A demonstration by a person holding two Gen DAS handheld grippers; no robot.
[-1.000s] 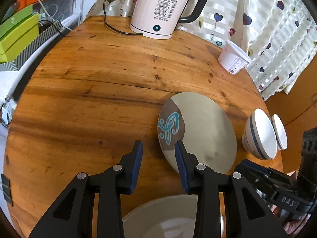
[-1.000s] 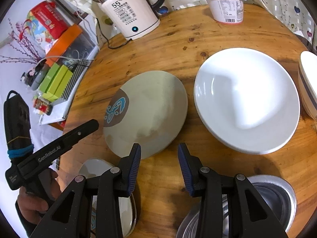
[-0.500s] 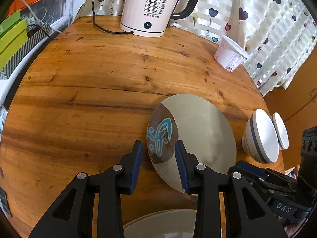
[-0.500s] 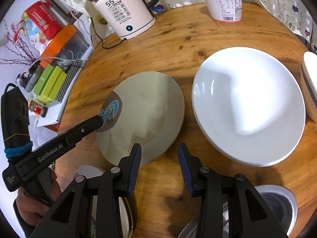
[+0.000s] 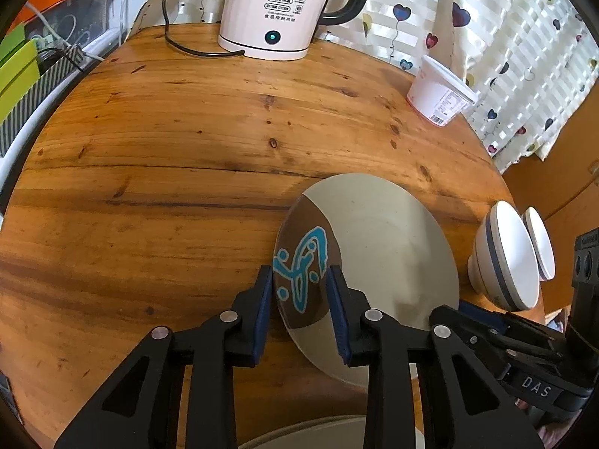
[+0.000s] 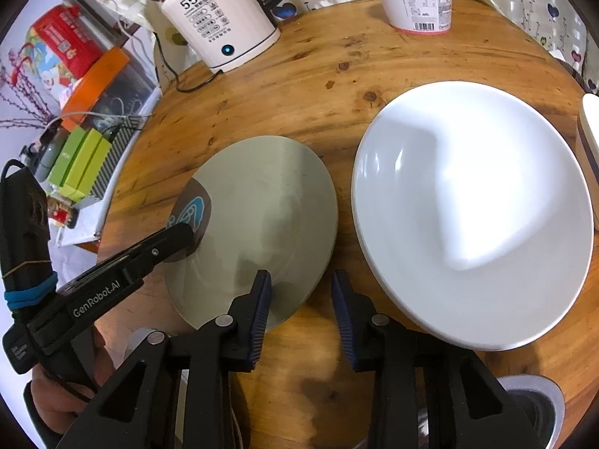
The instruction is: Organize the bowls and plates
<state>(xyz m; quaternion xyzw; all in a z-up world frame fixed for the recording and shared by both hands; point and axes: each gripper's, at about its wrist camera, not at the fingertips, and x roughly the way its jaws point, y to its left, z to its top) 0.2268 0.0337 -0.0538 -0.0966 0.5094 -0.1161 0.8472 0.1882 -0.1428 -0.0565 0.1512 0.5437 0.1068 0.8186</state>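
Nearest, left gripper (image 5: 297, 301) open, jaws astride the rim of the grey plate (image 5: 382, 262) at its brown patch, not yet closed. Right gripper (image 6: 299, 295) open too, low centre of frame, its left finger over the same plate's near edge. Probably ceramic: stiff, glazed, slippery, breakable; best pinched squarely at the rim. Further right, white plate (image 6: 475, 209) flat on the worktop (image 6: 299, 89). Beyond, striped bowl (image 5: 501, 258).

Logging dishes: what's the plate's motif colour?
Blue squiggle on a brown patch of the round grey-green plate; left wrist view.
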